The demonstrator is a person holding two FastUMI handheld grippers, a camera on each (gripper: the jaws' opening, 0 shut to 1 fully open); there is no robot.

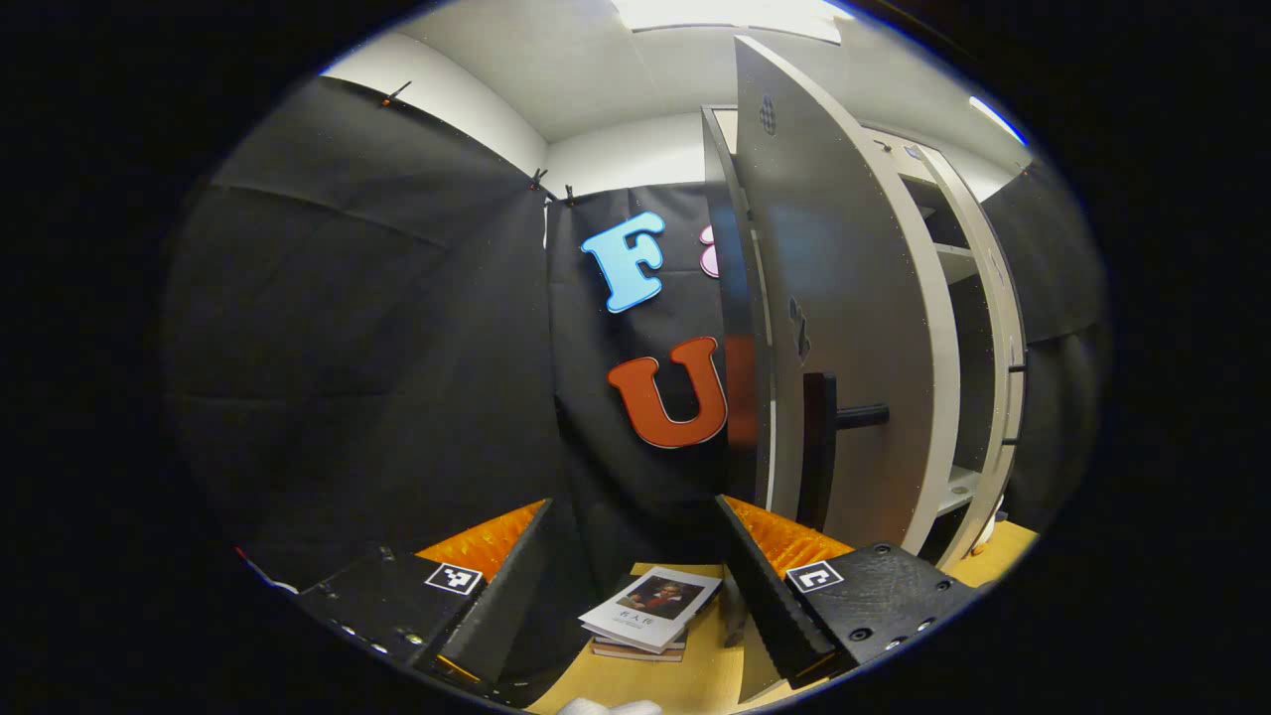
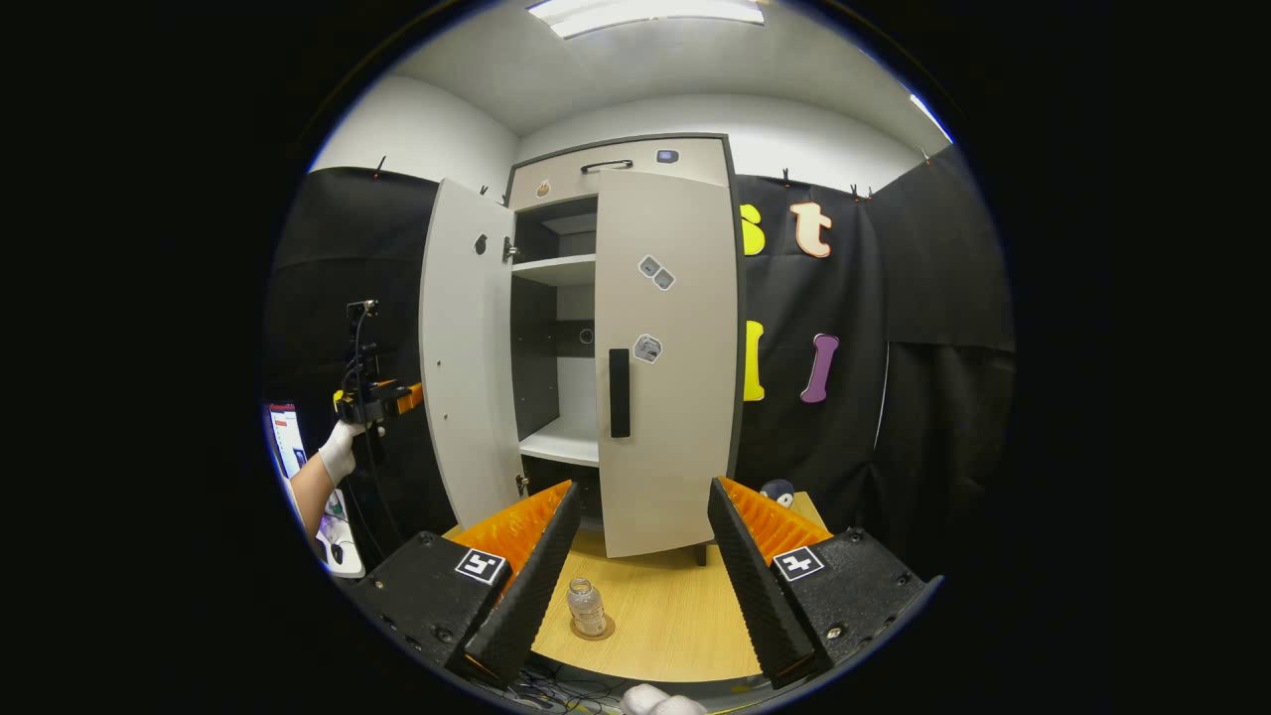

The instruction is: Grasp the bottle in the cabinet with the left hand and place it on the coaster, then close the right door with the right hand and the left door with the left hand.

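One door (image 2: 467, 348), the left, is seen standing wide open just right of the spread, empty left hand-held gripper (image 1: 635, 581), its tall edge upright, while the bottle (image 2: 586, 607) is set on the coaster (image 2: 602, 630) before the spread right hand-held gripper (image 2: 635, 556).

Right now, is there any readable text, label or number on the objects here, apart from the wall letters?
None can be read.
White booklet with a portrait on its cover: title print too small.
Stickers on the grey right cabinet door: too blurred.
Square tag on the right gripper: pattern, no text.
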